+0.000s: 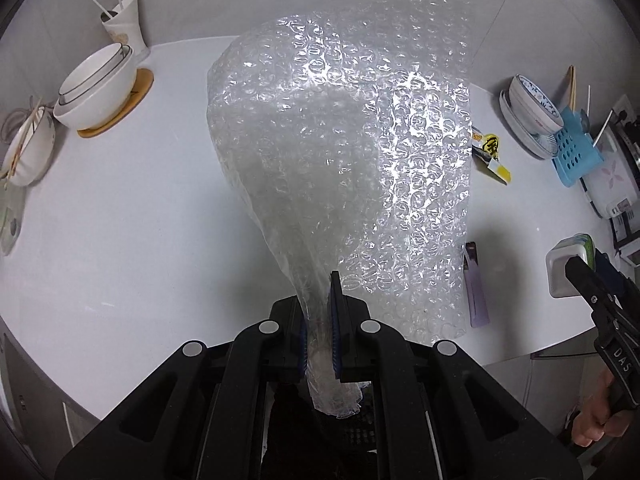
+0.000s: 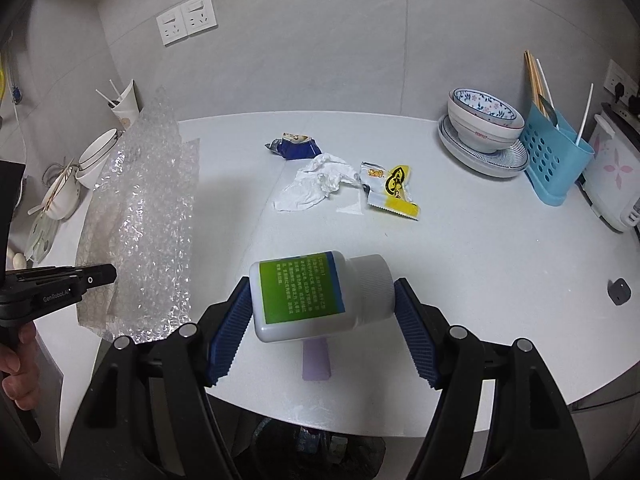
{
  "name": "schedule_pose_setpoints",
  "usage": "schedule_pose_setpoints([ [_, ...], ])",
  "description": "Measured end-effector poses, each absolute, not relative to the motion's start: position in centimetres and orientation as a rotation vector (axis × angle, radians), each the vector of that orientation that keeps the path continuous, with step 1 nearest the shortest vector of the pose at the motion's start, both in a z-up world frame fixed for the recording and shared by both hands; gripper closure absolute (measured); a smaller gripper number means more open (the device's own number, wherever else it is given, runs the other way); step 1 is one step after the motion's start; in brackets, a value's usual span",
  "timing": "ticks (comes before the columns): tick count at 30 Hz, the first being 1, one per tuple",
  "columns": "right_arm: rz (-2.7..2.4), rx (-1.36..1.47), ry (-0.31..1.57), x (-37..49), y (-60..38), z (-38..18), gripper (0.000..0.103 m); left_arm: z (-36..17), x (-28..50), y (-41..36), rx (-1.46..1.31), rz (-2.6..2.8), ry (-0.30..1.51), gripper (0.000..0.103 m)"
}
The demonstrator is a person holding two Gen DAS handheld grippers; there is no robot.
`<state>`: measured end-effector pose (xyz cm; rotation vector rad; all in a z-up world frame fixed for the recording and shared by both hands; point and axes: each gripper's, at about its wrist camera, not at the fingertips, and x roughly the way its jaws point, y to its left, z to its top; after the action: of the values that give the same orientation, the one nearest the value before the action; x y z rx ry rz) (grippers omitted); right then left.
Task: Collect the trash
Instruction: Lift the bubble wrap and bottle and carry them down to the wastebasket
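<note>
My left gripper point(image 1: 320, 332) is shut on a sheet of clear bubble wrap point(image 1: 340, 160) and holds it up above the white counter; the sheet also shows in the right wrist view point(image 2: 140, 216). My right gripper point(image 2: 316, 320) is shut on a white pill bottle point(image 2: 316, 296) with a green label, held sideways above the counter's front edge. On the counter lie a crumpled white tissue point(image 2: 316, 184), a yellow snack wrapper point(image 2: 394, 190), a blue wrapper point(image 2: 296, 146) and a lilac strip point(image 2: 316, 360). A dark bin opening shows below the counter edge point(image 2: 320, 448).
Stacked white bowls point(image 1: 96, 88) and a paper cup with sticks point(image 1: 124, 16) stand at the left. A patterned bowl on plates point(image 2: 484, 128), a blue utensil holder point(image 2: 556, 156) and a white appliance point(image 2: 612, 176) stand at the right. Wall sockets point(image 2: 186, 22) sit behind.
</note>
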<state>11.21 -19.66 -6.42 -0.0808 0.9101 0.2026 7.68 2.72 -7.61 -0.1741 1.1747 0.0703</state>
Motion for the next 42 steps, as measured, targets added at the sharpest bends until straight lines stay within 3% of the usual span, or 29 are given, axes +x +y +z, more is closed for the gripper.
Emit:
schedule_pose_setpoints([
  [23,0.235,-0.084,0.901,3.5,-22.0,-6.5,0.036,-6.7,0.4,0.0,-0.164,0.036,1.144,0.096],
  [42,0.261,-0.088,0.943,-1.7,-23.3,-9.2,0.036,-9.9,-5.8,-2.0,-0.167,0.033,1.183,0.096],
])
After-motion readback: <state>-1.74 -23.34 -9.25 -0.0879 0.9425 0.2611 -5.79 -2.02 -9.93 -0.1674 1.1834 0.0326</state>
